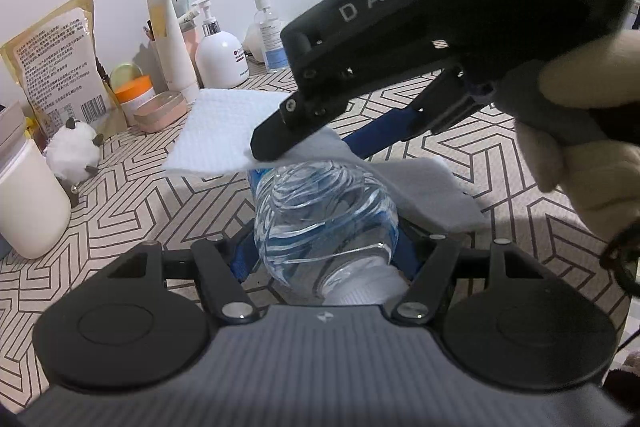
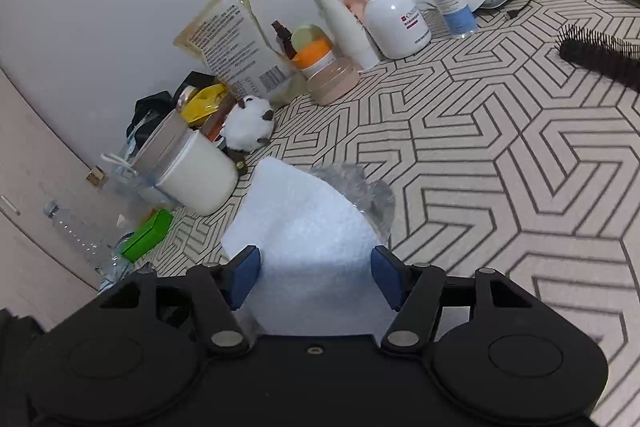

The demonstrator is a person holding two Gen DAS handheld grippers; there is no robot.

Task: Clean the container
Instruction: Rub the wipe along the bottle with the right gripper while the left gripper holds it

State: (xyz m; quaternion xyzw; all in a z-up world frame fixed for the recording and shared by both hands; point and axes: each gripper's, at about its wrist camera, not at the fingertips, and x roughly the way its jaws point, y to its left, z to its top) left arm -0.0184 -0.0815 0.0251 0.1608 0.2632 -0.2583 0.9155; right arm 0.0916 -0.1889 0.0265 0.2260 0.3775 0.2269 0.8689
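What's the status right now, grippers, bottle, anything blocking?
Left gripper shut on clear plastic bottle. Right gripper presses white cloth over the bottle; jaw state unclear. Nothing in the way; toiletries stand back by the wall.

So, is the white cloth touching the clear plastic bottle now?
Touching. In the left wrist view the white cloth lies draped over the clear plastic bottle, pressed down by the right tool; no gap shows between them.

bottle [image 2: 360,187] mostly hidden under cloth [image 2: 304,227], hairbrush [image 2: 600,59] cut off
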